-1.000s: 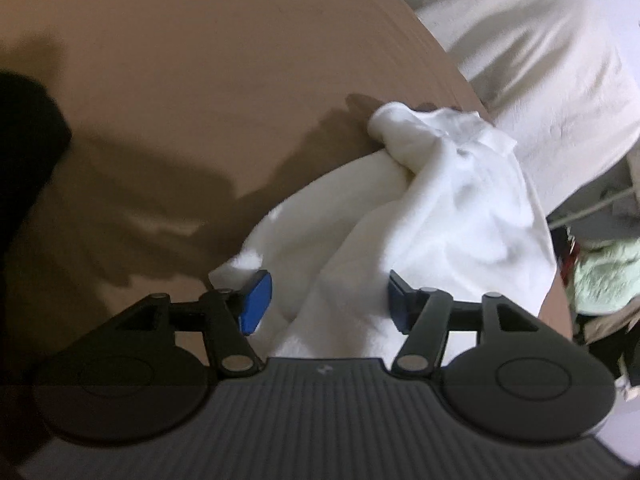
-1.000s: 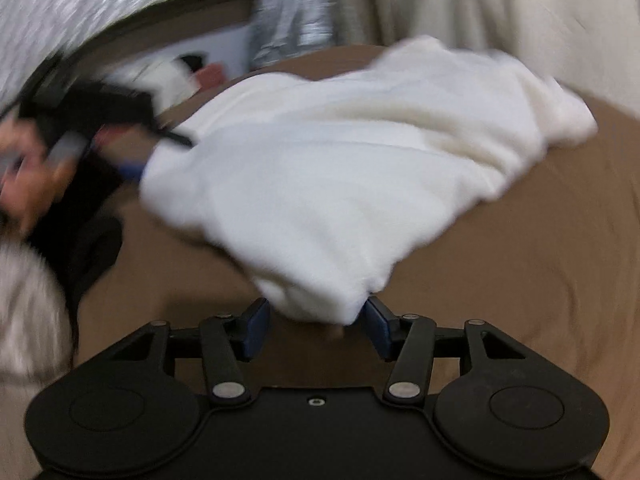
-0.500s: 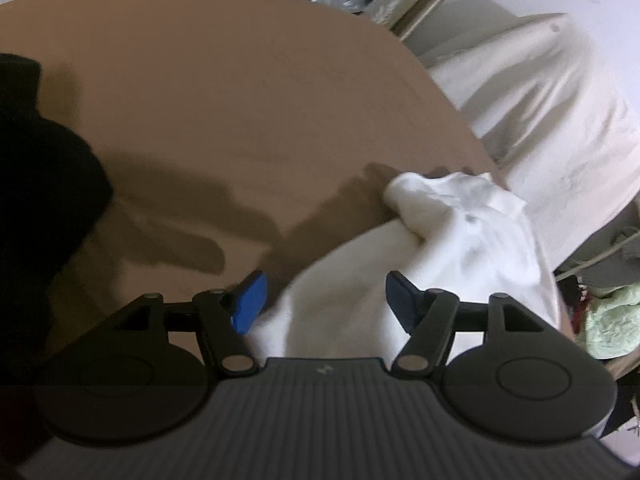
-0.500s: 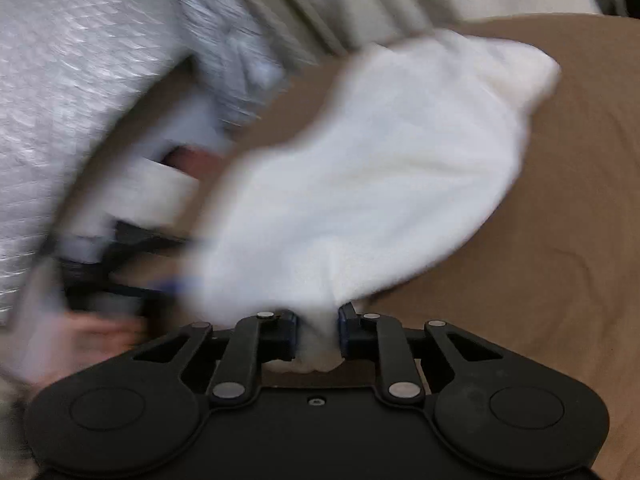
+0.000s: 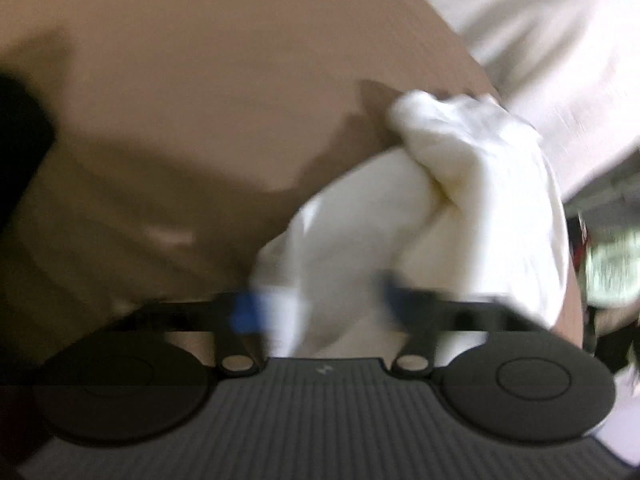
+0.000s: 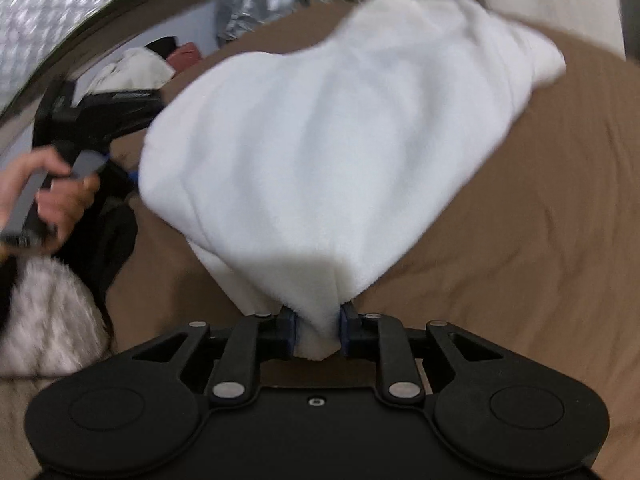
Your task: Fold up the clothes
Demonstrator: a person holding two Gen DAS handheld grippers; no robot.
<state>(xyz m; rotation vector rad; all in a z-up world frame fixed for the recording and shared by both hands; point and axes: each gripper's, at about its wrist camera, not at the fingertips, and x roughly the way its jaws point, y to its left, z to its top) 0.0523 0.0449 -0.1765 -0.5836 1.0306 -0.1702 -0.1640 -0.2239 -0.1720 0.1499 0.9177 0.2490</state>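
Observation:
A white fleece garment (image 6: pixel 340 140) lies bunched on a brown bed cover (image 6: pixel 540 240). My right gripper (image 6: pixel 316 334) is shut on a near corner of it and lifts that corner. In the left wrist view the same garment (image 5: pixel 460 216) lies between the spread blue-padded fingers of my left gripper (image 5: pixel 320 312), which is open; the frame is blurred. The left gripper (image 6: pixel 104 120) also shows in the right wrist view, at the garment's far left edge, held by a hand.
A black garment (image 5: pixel 20 148) lies at the left on the cover. A grey furry item (image 6: pixel 44 316) lies at the near left. A cream sheet (image 5: pixel 540 60) hangs beyond the bed's right edge. A silver quilted surface (image 6: pixel 60 12) stands behind.
My right gripper closed on the garment's corner and lifted it. My left gripper stayed open and moved in over the garment's edge, with cloth now between its fingers.

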